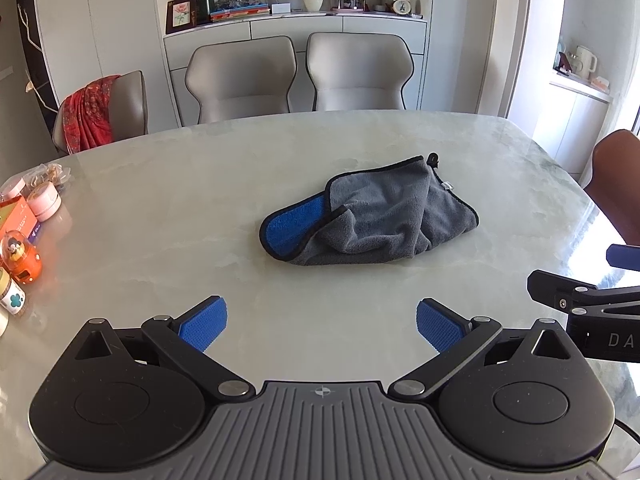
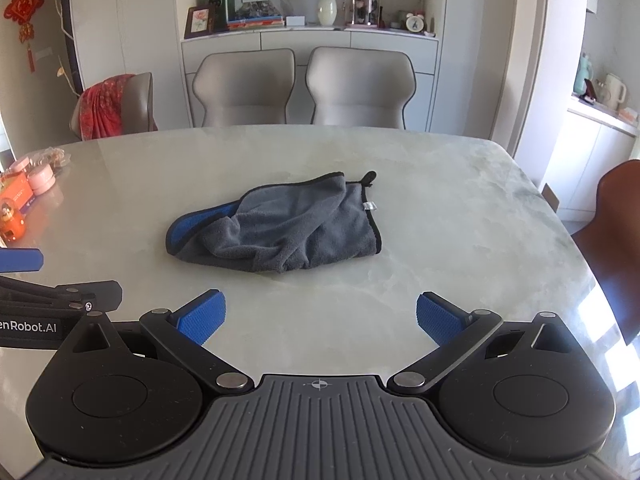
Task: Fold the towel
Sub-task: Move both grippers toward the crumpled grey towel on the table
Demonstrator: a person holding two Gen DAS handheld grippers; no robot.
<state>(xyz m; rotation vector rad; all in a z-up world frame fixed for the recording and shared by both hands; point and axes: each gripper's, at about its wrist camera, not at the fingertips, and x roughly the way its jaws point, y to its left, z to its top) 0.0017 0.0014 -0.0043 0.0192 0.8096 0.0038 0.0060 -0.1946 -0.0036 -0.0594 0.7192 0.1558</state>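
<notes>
A grey towel (image 1: 384, 216) with black edging and a blue underside lies crumpled in the middle of the pale marble table (image 1: 160, 208). Its blue flap points left and a small hanging loop sits at its far right corner. My left gripper (image 1: 320, 326) hovers over the near table, well short of the towel, jaws wide open and empty. In the right wrist view the same towel (image 2: 280, 232) lies ahead and slightly left. My right gripper (image 2: 320, 320) is also wide open, holding nothing, short of the towel. Each gripper shows at the side edge of the other's view.
Pink jars, an orange box and small toys (image 1: 24, 232) crowd the table's left edge. Two beige chairs (image 1: 296, 76) stand behind the far edge, one with a red cloth (image 1: 90, 116) at left, a brown chair (image 2: 612, 240) at right. A sideboard with a vase stands behind.
</notes>
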